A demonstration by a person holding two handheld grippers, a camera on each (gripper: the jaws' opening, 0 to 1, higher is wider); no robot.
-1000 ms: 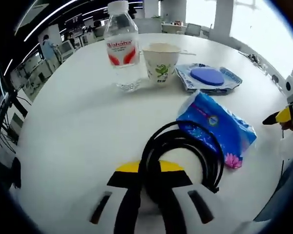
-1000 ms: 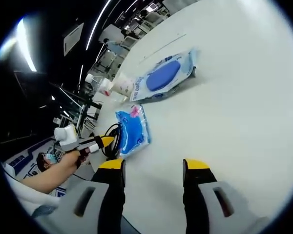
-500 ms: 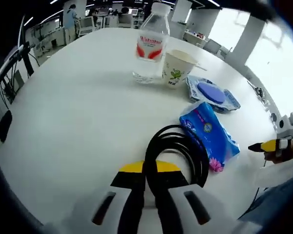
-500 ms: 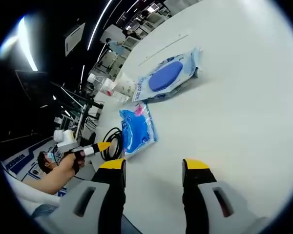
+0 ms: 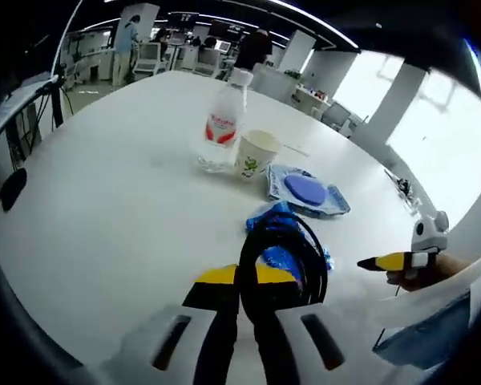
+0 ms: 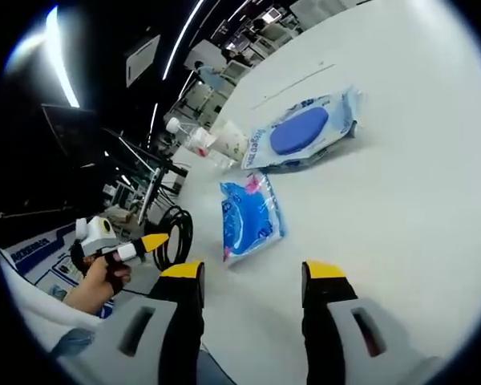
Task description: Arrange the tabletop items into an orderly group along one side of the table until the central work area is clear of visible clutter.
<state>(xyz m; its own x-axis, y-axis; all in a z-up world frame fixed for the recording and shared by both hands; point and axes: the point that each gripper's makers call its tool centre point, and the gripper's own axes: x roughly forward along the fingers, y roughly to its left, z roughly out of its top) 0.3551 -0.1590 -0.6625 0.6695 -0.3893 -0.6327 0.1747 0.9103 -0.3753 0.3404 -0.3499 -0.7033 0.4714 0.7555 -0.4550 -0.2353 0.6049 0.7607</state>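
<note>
Five things concern me on this big white round table [image 5: 104,200], and I take them from largest down. Farthest from my left gripper [image 5: 242,282] stands the clear water bottle [image 5: 221,122], upright, with the paper cup [image 5: 256,155] just beside it on its right. Next in that line lies the flat wet-wipe pack [image 5: 306,189] with its blue oval lid, then the blue tissue pack [image 6: 250,218], flat on the table with its long axis running from the gripper side toward the wipes. In the left gripper view the tissue pack sits partly behind the hanging cable.

That coiled black cable [image 5: 282,250] is what I have in hand: the left jaws are closed tight on a strand of the loop, and the rest hangs forward of them, above the near end of the tissue pack. In the right gripper view the coil dangles from the left gripper off the table's near edge, apart from the surface, so I judge it lifted rather than resting.

My right gripper [image 6: 251,277] has its jaws spread wide with nothing between them, hovering over bare table near the tissue pack.

Since the row of items runs away from my left gripper toward the bottle, the cable wants setting down at the near end of that row, just short of the tissue pack. The left hand is plainly the nearer one for it.
</note>
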